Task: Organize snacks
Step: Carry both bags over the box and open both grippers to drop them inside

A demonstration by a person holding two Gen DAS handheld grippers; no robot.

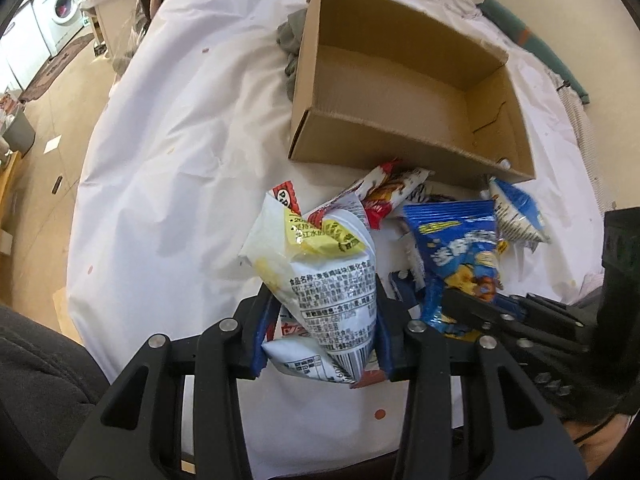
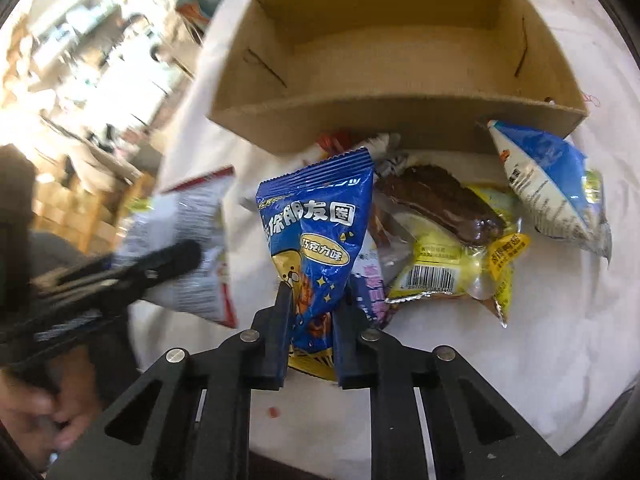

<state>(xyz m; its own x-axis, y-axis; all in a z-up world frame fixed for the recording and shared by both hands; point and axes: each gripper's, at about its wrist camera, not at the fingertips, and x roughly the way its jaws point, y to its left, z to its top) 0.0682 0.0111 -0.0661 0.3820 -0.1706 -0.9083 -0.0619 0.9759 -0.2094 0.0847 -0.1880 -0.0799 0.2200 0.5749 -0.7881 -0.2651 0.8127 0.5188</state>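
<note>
Left wrist view is showing an open cardboard box (image 1: 404, 92) sitting ahead of the fingers on a white sheet (image 1: 168, 152), with bare sheet stretching away to the left of the fingers and the sheet's edge dropping toward the floor at far left. The left gripper (image 1: 320, 312) is clamping a white and yellow snack bag (image 1: 320, 276) between its two fingers, the bag standing up past the fingertips. The right gripper (image 1: 476, 304) is reaching in from the right, pinching a blue snack packet (image 1: 456, 256). In the right wrist view, that gripper (image 2: 310, 312) is squeezing the blue snack packet (image 2: 320, 240) near its lower end, the packet rising ahead of the fingertips toward the box's near wall (image 2: 360, 120). Just right of the fingers, a chocolate-coated pastry (image 2: 440, 204) is lying on a yellow wrapper (image 2: 436, 268), and a blue and white pouch (image 2: 552, 184) is lying further right, beside the box corner.
</note>
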